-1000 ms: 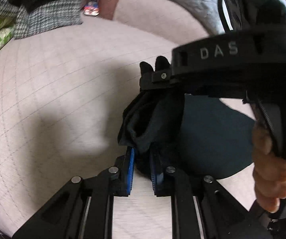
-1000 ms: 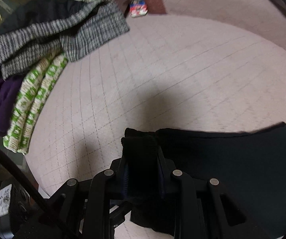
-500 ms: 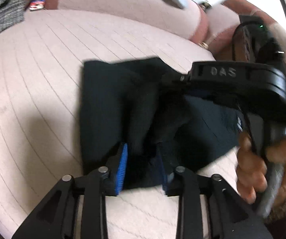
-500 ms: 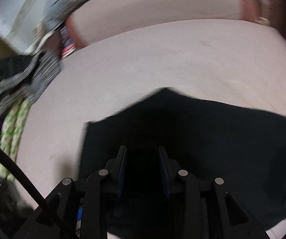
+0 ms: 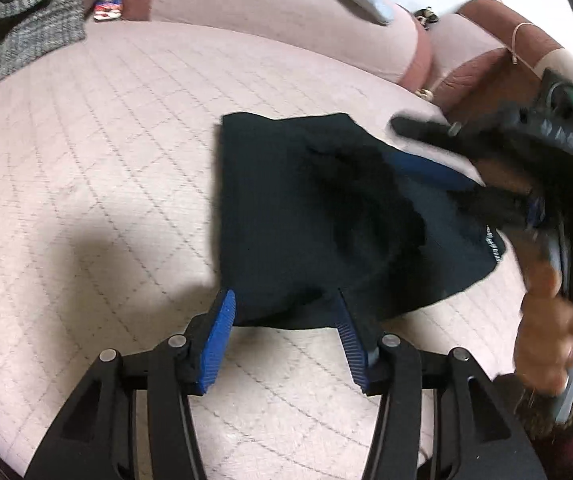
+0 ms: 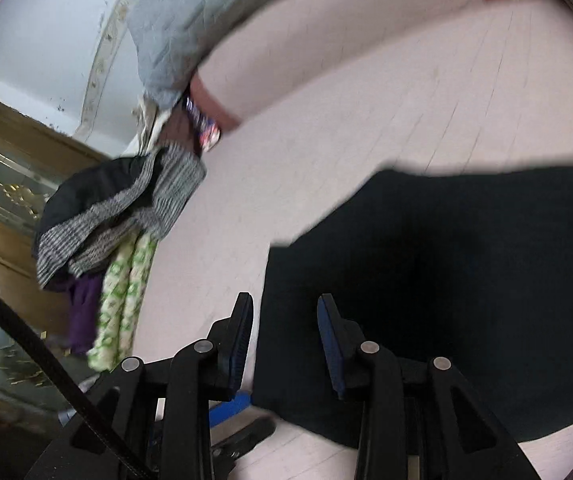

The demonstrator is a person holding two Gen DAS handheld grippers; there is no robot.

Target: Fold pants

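Note:
The black pants [image 5: 326,216] lie folded flat on the pink quilted cushion [image 5: 86,160]. My left gripper [image 5: 282,304] is open, its blue pads at the near edge of the pants, holding nothing. My right gripper [image 6: 284,312] is open and lifted above the left part of the pants [image 6: 466,280]. In the left wrist view the right gripper [image 5: 486,152] hangs blurred over the far right side of the pants, held by a hand [image 5: 546,328].
A pile of clothes [image 6: 118,220], grey knit, green-patterned and purple, lies at the cushion's left end; it also shows in the left wrist view [image 5: 26,44]. Pink back cushions [image 5: 286,20] with a grey cloth [image 6: 206,20] run behind. A wooden cabinet [image 6: 6,168] stands at left.
Both grippers laid the held pants fold down on the rest of the pants, then opened and let go. The right gripper has lifted away and the left has drawn back to the near edge.

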